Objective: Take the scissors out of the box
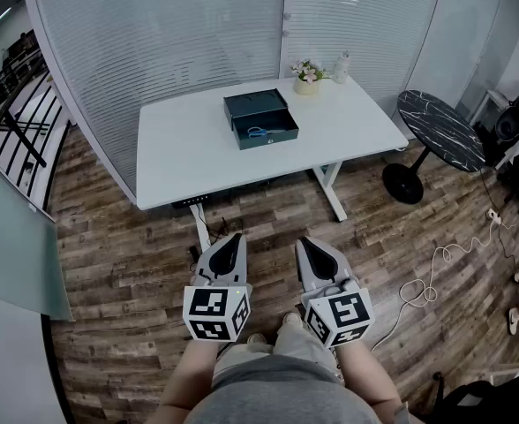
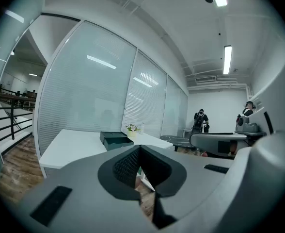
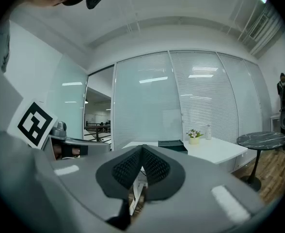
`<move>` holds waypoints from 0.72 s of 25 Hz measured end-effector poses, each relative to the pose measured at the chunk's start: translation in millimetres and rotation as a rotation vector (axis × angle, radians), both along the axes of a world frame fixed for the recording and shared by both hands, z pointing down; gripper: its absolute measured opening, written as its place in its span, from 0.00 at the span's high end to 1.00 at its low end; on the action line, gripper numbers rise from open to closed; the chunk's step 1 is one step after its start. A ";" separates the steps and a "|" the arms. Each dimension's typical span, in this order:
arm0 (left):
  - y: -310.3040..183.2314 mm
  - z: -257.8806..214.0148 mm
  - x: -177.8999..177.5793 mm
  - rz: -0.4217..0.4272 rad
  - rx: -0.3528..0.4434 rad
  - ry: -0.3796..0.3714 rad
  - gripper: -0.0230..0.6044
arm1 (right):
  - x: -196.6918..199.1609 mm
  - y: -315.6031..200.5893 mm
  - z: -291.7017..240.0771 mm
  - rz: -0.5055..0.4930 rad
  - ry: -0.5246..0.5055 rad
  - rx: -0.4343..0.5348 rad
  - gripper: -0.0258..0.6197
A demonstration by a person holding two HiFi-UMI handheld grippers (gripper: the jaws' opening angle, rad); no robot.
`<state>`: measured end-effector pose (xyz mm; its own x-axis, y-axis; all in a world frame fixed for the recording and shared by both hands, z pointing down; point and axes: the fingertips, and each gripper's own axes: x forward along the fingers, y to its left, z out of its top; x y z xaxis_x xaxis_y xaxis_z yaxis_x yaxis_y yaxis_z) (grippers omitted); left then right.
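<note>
Left hand-held gripper (image 1: 233,238) has its jaws closed tip to tip with nothing between them; same in its own view (image 2: 139,147). Right hand-held gripper (image 1: 305,242) is also fully closed and empty (image 3: 142,147). Both are held low in front of the person, side by side over the wood floor (image 1: 118,263), pointing roughly forward.

The white surface (image 1: 184,157) is well apart from both, straight ahead. The dark green box (image 1: 260,118) sits near its far middle, top open. The scissors (image 1: 259,133) are inside, in the nearer part; only the blue handles are visible. Their long axis looks to run along the box's front edge, but they're too small to be sure.

In the head view the box lines up about between the two grippers. In the left gripper view it sits left of the jaw line (image 2: 114,140), and in the right gripper view slightly right of it (image 3: 171,143). Neither hand is clearly nearer. Judgement: task not started, and the person needs to walk up before any reach.

A flower pot (image 1: 307,76) and a bottle (image 1: 340,66) are behind the box, apart from it.
</note>
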<state>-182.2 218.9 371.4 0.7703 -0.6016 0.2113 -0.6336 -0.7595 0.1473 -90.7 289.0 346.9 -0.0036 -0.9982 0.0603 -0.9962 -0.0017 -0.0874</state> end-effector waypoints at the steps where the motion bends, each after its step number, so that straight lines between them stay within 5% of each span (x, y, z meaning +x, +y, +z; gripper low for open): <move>1: -1.3 0.4 -0.5 0.003 0.000 0.001 0.96 | -0.7 -1.4 0.8 0.000 -0.001 0.000 0.95; 18: -35.9 3.6 -5.3 0.033 -0.031 0.018 0.96 | -2.0 -35.6 5.6 0.028 -0.032 -0.024 0.95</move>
